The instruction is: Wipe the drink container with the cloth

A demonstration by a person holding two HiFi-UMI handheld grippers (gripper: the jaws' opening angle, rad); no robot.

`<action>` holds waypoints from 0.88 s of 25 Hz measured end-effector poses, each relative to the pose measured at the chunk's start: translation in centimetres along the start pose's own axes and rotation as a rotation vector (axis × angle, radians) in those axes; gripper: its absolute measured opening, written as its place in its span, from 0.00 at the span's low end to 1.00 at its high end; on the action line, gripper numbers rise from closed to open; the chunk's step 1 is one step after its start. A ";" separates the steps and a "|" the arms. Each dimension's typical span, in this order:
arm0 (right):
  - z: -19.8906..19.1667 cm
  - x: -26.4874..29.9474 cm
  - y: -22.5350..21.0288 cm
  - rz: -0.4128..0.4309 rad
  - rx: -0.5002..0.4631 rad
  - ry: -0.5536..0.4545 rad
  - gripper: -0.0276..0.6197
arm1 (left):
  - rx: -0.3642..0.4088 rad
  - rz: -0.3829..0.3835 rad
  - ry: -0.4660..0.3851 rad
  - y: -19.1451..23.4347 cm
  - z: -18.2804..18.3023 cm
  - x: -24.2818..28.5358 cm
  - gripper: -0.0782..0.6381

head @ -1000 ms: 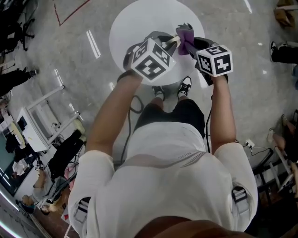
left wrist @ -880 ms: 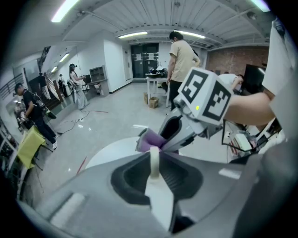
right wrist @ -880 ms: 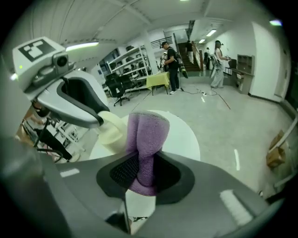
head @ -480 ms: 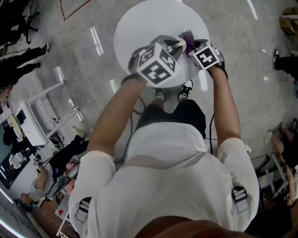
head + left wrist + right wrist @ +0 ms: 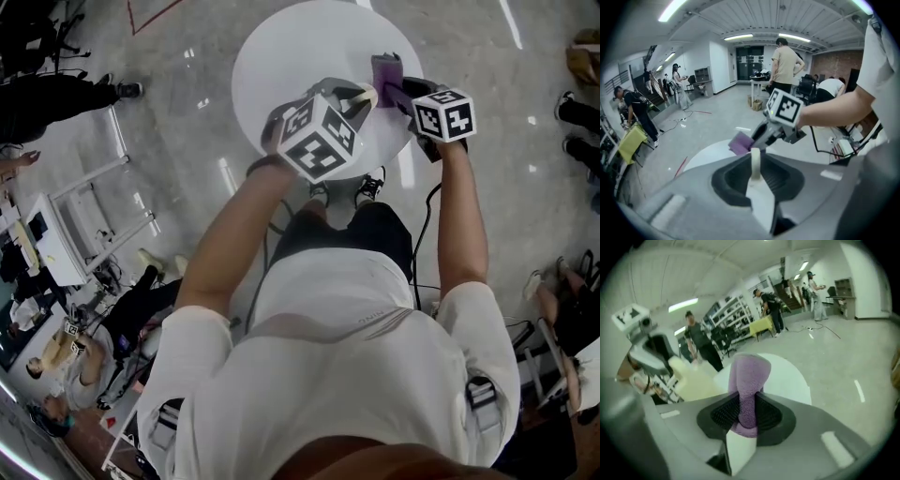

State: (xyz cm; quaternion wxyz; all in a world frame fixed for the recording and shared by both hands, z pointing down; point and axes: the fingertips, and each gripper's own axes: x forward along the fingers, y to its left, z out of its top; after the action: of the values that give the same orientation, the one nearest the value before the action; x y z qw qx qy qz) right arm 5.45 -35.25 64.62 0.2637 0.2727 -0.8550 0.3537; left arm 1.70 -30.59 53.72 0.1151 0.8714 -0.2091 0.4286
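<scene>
In the head view my left gripper [image 5: 352, 97] is held over the near edge of the round white table [image 5: 291, 47], shut on a pale cream drink container [image 5: 366, 93]. In the left gripper view only a thin cream edge of the container [image 5: 754, 161] shows between the jaws. My right gripper [image 5: 401, 89] is just to the right, shut on a folded purple cloth [image 5: 384, 67] that sticks out past its jaws. In the right gripper view the cloth [image 5: 749, 376] stands upright, and the container [image 5: 691, 378] lies to its left, a little apart.
The person's shoes [image 5: 370, 183] are under the table's near edge. A white desk and metal frame [image 5: 75, 244] stand at the left on the floor. Several people [image 5: 783, 65] stand or sit round the room, and cables [image 5: 677, 124] lie on the floor.
My right gripper with the cloth has shifted to the right, a little away from the container. The left gripper holds about the same place.
</scene>
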 end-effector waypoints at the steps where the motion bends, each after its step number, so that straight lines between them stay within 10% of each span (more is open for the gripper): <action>1: 2.0 -0.9 0.3 0.033 0.060 -0.085 0.19 | 0.000 0.002 -0.001 0.1 -0.1 -0.1 0.19; 5: 9.6 -3.7 3.0 0.289 0.263 -0.357 0.19 | -0.001 0.002 -0.004 -0.2 -0.4 -0.5 0.19; 9: 12.6 -3.1 6.3 0.544 0.331 -0.376 0.19 | 0.006 -0.004 -0.002 -0.6 -0.5 -0.5 0.19; 22: 7.7 2.2 4.3 0.431 0.353 -0.151 0.19 | -0.017 -0.006 -0.012 0.1 -0.1 -0.4 0.19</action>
State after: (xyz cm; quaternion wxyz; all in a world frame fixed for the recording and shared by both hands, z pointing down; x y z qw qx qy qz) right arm -0.90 -39.07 59.34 0.0664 0.1520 -0.8357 0.5235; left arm 1.36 -30.55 53.52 0.1227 0.8735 -0.2109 0.4213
